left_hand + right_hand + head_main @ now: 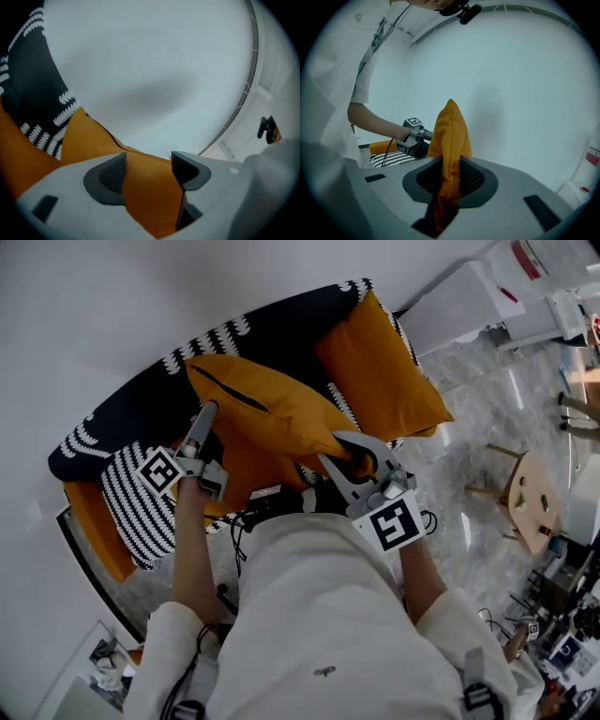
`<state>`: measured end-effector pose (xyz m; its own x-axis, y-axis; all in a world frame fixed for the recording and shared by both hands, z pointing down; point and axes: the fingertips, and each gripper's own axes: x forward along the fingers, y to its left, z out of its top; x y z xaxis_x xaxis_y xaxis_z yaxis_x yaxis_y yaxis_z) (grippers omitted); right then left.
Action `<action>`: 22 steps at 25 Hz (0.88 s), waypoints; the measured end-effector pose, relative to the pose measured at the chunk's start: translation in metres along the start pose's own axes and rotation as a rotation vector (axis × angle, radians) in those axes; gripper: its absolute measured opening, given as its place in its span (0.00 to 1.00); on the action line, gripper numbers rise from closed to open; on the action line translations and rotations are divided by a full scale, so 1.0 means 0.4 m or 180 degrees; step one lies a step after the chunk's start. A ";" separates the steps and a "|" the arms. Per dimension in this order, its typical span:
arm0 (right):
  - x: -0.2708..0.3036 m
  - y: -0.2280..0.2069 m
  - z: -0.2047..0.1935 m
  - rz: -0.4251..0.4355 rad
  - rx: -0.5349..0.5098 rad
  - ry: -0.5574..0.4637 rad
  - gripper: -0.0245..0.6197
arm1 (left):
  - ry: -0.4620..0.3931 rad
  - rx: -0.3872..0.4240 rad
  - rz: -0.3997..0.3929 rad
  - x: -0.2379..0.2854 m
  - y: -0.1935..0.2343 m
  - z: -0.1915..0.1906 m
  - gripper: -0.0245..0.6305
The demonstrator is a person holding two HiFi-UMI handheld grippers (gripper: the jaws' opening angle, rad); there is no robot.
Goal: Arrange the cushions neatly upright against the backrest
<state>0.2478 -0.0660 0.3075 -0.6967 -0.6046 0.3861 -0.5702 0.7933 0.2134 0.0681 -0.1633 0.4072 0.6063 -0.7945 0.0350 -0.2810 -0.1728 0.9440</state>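
**A:** While the person (319,615) bent over it, how did the sofa (281,324) look?

**B:** Dark, with a white-patterned backrest (225,338) set against the wall (141,287).

**A:** And the cushions?

**B:** An end cushion (384,371), orange, leaned on the backrest at the sofa's right end. A middle cushion (272,409), also orange, was held up above the seat, just in front of the backrest. A striped cushion (141,512) lay at the left end.

**A:** The grippers?

**B:** The right gripper (450,176) pinched a corner of the middle cushion, pads pressed on the fabric. The left gripper (149,164) had its jaws spread. That cushion's far edge sat between them, ungripped.
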 end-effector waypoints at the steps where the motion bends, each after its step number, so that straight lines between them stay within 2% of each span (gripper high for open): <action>1: -0.015 0.000 -0.006 -0.0011 -0.0025 0.0021 0.15 | 0.0198 0.0003 0.0013 0.023 0.002 -0.023 0.49; 4: -0.053 -0.013 -0.030 -0.0054 -0.0057 0.0081 0.15 | 0.0814 0.0075 0.0303 0.068 0.038 -0.126 0.49; 5: -0.065 -0.021 -0.042 -0.0068 -0.0077 0.0110 0.15 | 0.0966 0.0072 0.0354 0.082 0.045 -0.159 0.45; 6: -0.078 -0.027 -0.056 -0.0079 -0.0107 0.0149 0.15 | 0.1080 0.0070 0.0370 0.098 0.047 -0.191 0.36; 7: -0.090 -0.031 -0.071 -0.0083 -0.0136 0.0199 0.15 | 0.1167 0.0091 0.0377 0.115 0.047 -0.224 0.10; 8: -0.103 -0.033 -0.087 -0.0088 -0.0147 0.0261 0.16 | 0.1253 0.0133 0.0393 0.133 0.048 -0.260 0.05; 10: -0.130 -0.042 -0.121 -0.0137 -0.0119 0.0379 0.15 | 0.1430 0.0198 0.0440 0.166 0.055 -0.335 0.05; 12: -0.159 -0.060 -0.157 -0.0217 -0.0041 0.0474 0.15 | 0.1519 0.0129 0.0443 0.189 0.063 -0.389 0.05; 14: -0.187 -0.080 -0.191 -0.0281 0.0050 0.0531 0.15 | 0.1552 0.0064 0.0414 0.203 0.063 -0.420 0.05; 16: -0.214 -0.096 -0.216 -0.0323 0.0142 0.0534 0.15 | 0.1616 0.0172 0.0381 0.208 0.057 -0.438 0.05; 18: -0.239 -0.109 -0.234 -0.0352 0.0228 0.0536 0.15 | 0.1731 0.0587 0.0283 0.206 0.047 -0.444 0.12; 19: -0.248 -0.114 -0.242 -0.0356 0.0263 0.0542 0.15 | 0.1825 0.0967 0.0221 0.204 0.042 -0.447 0.28; 20: -0.256 -0.119 -0.248 -0.0350 0.0288 0.0547 0.15 | 0.1957 0.1479 0.0168 0.201 0.037 -0.453 0.40; 22: -0.268 -0.125 -0.256 -0.0324 0.0308 0.0543 0.15 | 0.2300 0.2666 0.0059 0.196 0.030 -0.477 0.43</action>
<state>0.3956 -0.0338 0.3474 -0.5542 -0.6539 0.5150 -0.6788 0.7132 0.1750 0.2541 -0.1169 0.4838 0.8117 -0.3213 0.4878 -0.5437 -0.7207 0.4301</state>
